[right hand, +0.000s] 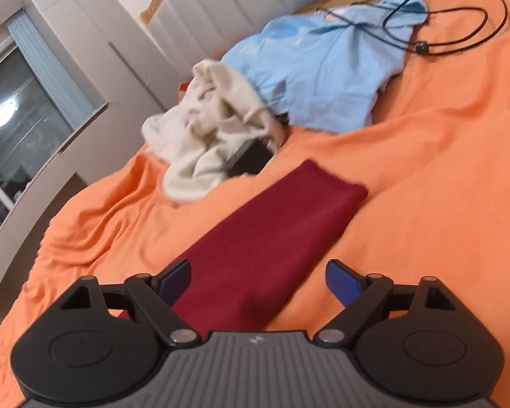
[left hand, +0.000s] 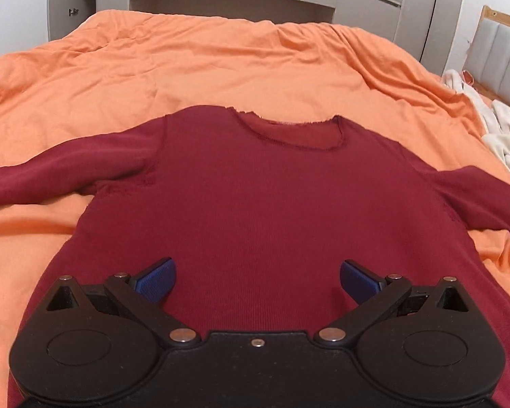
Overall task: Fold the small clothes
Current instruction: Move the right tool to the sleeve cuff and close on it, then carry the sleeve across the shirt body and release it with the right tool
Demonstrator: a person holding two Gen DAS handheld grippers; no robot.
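Jaws spread wide on both tools: left gripper [left hand: 257,280] hovers over the maroon sweater [left hand: 255,204] lying flat on the orange bedspread [left hand: 187,68]; right gripper [right hand: 257,280] faces along its outstretched sleeve [right hand: 272,231].

1. Bare orange bedsheet [left hand: 187,68] fills the upper half of the left wrist frame, beyond the maroon sweater [left hand: 255,204].
2. In the right wrist frame, bare sheet lies right of the sweater's sleeve [right hand: 272,231].
3. Upper centre there, a cream garment [right hand: 207,136], a light-blue garment [right hand: 323,68] and a black cable [right hand: 459,10] take up room.
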